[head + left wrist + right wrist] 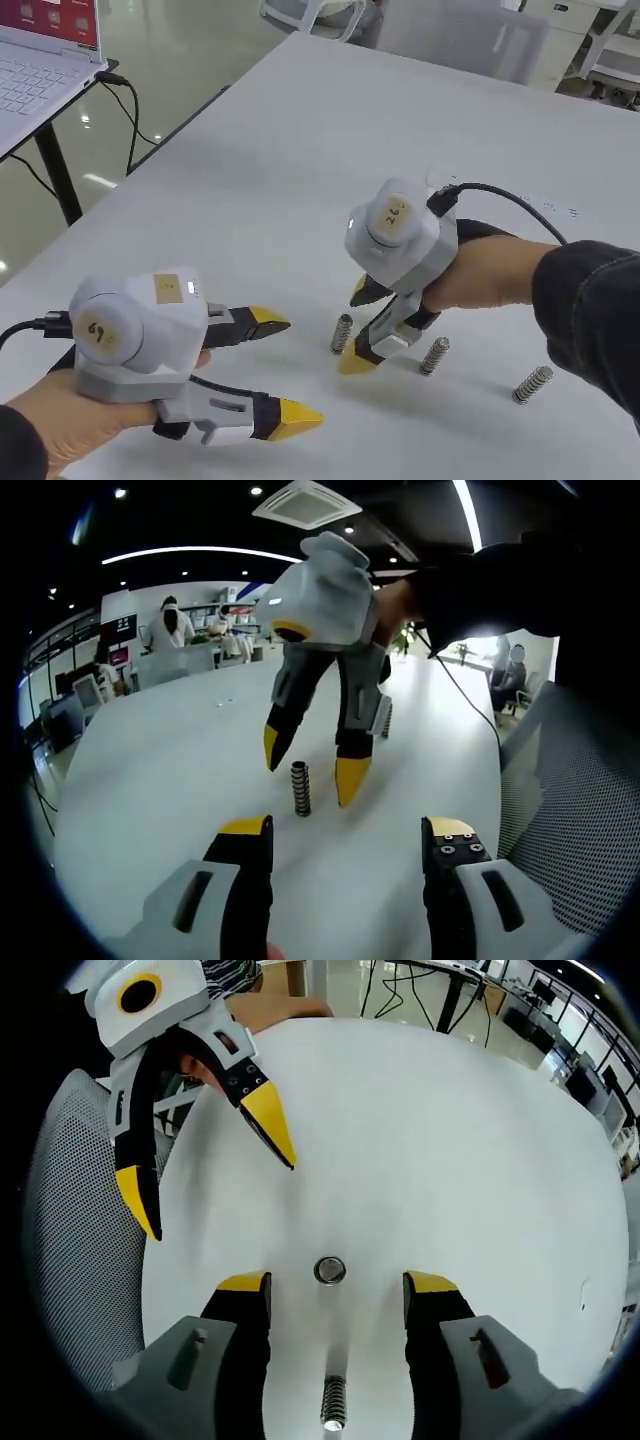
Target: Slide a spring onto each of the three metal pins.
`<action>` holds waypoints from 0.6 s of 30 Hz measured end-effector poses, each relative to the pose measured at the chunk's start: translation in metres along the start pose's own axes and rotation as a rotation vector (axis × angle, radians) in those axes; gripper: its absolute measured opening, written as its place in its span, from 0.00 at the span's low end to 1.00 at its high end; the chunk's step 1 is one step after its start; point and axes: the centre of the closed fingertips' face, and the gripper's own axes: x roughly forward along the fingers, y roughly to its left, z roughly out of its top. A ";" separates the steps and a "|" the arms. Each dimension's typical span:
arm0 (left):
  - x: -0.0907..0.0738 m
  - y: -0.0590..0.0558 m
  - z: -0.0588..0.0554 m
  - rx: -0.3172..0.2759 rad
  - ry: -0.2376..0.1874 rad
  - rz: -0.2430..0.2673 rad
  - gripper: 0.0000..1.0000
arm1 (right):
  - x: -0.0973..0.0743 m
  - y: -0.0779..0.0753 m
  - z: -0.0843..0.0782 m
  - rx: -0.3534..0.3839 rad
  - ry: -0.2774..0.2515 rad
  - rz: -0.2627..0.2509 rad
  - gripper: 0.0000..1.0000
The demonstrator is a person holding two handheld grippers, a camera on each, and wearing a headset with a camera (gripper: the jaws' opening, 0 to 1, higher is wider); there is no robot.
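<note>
Spring (342,333) stands between wide, empty jaws of the down-pointed right claw (358,326).

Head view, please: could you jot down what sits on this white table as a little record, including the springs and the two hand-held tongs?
Table: white
Springs: three, namely left spring, middle spring, right spring
Right tongs: open, pointing down, tips either side of the left spring, which stands upright
Left tongs: open, holding nothing
Laptop: on a separate desk, far left
</note>
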 end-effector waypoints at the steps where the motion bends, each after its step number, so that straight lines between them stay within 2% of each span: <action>1: 0.000 0.000 0.000 0.000 0.000 0.000 0.58 | -0.001 0.000 0.000 0.005 -0.005 0.000 0.56; 11: 0.000 0.001 0.003 0.006 0.002 0.003 0.58 | -0.007 0.001 -0.003 0.035 -0.055 -0.007 0.69; 18: -0.001 0.003 0.004 0.007 0.004 0.009 0.58 | -0.011 -0.001 -0.006 0.047 -0.086 -0.020 0.74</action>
